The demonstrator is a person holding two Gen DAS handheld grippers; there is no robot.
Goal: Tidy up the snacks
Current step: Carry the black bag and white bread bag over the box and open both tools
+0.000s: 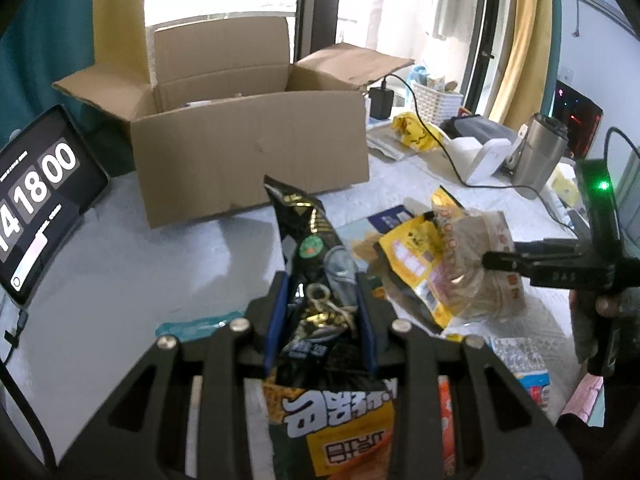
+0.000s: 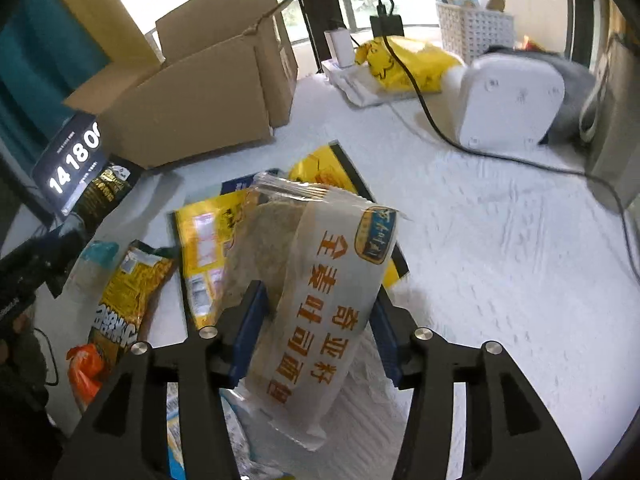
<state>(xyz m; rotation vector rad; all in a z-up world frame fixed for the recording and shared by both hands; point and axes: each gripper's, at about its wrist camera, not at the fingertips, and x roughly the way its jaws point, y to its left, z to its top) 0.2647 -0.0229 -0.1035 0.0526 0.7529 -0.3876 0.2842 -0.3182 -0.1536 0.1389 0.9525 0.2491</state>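
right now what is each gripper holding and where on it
The left gripper clamps the black snack bag across its middle; the right gripper clamps the bread packet across its middle.

The cardboard box [image 1: 248, 152] hides its contents behind its front wall; the tablet [image 1: 36, 204] is cut off at the left edge.

You had a tablet [image 1: 42, 196] propped at the table's left edge, its screen reading 14 18 00. Over on the right stood a steel tumbler [image 1: 540, 152], just beside a white appliance [image 2: 512, 100] that a black cable [image 2: 424, 108] ran past. Behind them sat a white woven basket [image 2: 472, 28], a yellow plastic bag [image 2: 408, 64] and a black power adapter [image 1: 380, 102]. A pale cloth [image 2: 500, 240] covered the table.
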